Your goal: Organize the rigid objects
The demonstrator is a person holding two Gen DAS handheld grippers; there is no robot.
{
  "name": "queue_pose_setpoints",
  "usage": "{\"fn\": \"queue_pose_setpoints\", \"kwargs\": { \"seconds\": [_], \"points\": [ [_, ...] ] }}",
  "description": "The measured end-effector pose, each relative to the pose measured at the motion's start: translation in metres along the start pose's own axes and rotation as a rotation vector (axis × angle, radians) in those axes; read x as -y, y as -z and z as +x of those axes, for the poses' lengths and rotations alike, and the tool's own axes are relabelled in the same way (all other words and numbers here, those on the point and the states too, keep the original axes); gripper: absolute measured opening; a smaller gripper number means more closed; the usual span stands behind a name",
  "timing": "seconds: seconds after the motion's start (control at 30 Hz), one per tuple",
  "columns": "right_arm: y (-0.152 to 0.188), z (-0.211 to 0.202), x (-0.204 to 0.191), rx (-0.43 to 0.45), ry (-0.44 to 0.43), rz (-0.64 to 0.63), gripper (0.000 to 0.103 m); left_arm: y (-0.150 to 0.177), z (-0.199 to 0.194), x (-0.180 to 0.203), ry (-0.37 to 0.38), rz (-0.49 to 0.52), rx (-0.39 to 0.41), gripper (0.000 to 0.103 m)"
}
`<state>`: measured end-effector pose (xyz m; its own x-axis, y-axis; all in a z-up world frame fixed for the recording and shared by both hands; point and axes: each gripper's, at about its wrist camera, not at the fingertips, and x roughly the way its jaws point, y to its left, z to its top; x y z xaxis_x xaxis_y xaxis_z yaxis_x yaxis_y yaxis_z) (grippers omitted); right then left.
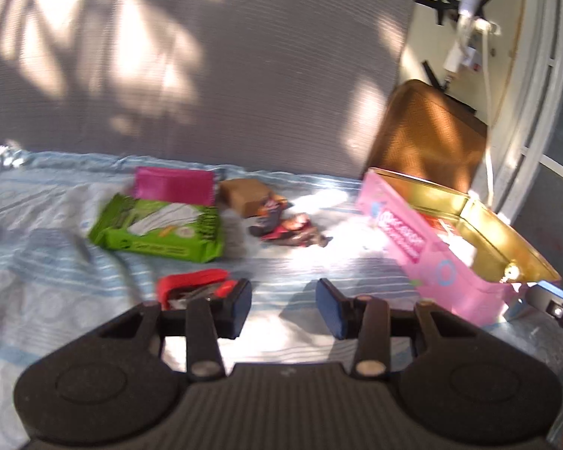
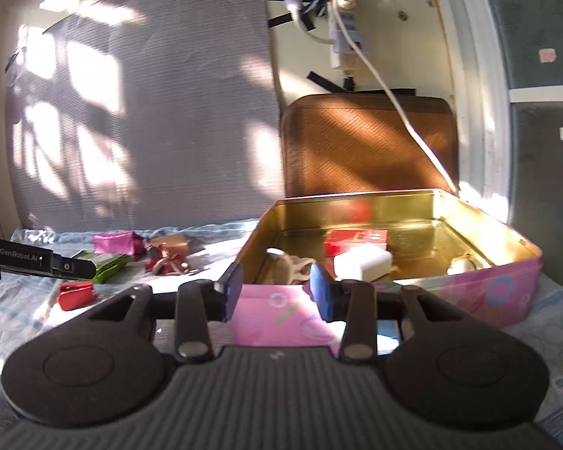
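Red stapler (image 1: 193, 285) low on the bedsheet (image 1: 37, 225), just ahead and left of the left gripper (image 1: 283, 305), touching or nearly touching its left finger; long axis roughly crosswise to the fingers. Left gripper spread wide, holding nothing. Likely next pick, needing a small shift leftward to straddle it. Pink tin (image 2: 480, 285) well to the right, open, already holding a red box (image 2: 356, 242) and white block (image 2: 362, 264). Right gripper (image 2: 276, 292) parted and empty, at the tin's near wall, far from the stapler. Green pack (image 1: 157, 227) farther back.
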<state>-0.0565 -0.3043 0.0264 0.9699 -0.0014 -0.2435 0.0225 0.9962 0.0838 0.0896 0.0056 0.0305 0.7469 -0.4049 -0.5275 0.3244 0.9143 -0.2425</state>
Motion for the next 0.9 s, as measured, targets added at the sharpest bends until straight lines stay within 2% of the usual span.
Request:
{"fn": "queue_pose_setpoints", "kwargs": {
  "seconds": [0.1, 0.17, 0.2, 0.23, 0.3, 0.37, 0.6, 0.67, 0.7, 0.73, 0.8, 0.9],
  "points": [
    [-0.001, 0.019, -0.031, -0.079, -0.122, 0.007, 0.043, 0.004, -0.008, -0.047, -0.198, -0.011, 0.025, 0.039],
    [-0.002, 0.037, -0.052, -0.14, -0.194, 0.026, 0.043, 0.006, -0.01, -0.073, -0.287, -0.032, 0.041, 0.039],
    [-0.003, 0.048, -0.065, -0.172, -0.23, 0.033, 0.043, 0.008, -0.011, -0.081, -0.305, -0.052, 0.045, 0.039],
    [-0.004, 0.058, -0.077, -0.197, -0.258, 0.034, 0.043, 0.011, -0.011, -0.092, -0.312, -0.092, 0.045, 0.039],
    [-0.004, 0.077, -0.101, -0.239, -0.304, 0.022, 0.043, 0.011, -0.008, -0.105, -0.277, -0.16, 0.018, 0.039],
    [-0.004, 0.096, -0.129, -0.285, -0.347, -0.004, 0.043, 0.011, -0.01, -0.108, -0.266, -0.169, 0.029, 0.043],
    [0.005, 0.147, -0.192, -0.397, -0.371, -0.034, 0.043, 0.012, -0.01, -0.109, -0.243, -0.172, 0.018, 0.046],
    [0.007, 0.156, -0.2, -0.41, -0.334, -0.046, 0.042, 0.013, -0.009, -0.11, -0.239, -0.174, 0.013, 0.046],
    [0.009, 0.158, -0.2, -0.417, -0.301, -0.049, 0.032, 0.013, -0.008, -0.11, -0.236, -0.175, 0.011, 0.047],
    [0.01, 0.157, -0.197, -0.425, -0.293, -0.035, 0.015, 0.013, -0.008, -0.111, -0.235, -0.175, 0.011, 0.047],
    [0.01, 0.15, -0.187, -0.417, -0.272, -0.028, 0.007, 0.013, -0.009, -0.11, -0.231, -0.174, 0.011, 0.047],
    [0.013, 0.128, -0.162, -0.402, -0.251, -0.023, 0.006, 0.014, -0.01, -0.105, -0.22, -0.143, 0.018, 0.048]
  ]
}}
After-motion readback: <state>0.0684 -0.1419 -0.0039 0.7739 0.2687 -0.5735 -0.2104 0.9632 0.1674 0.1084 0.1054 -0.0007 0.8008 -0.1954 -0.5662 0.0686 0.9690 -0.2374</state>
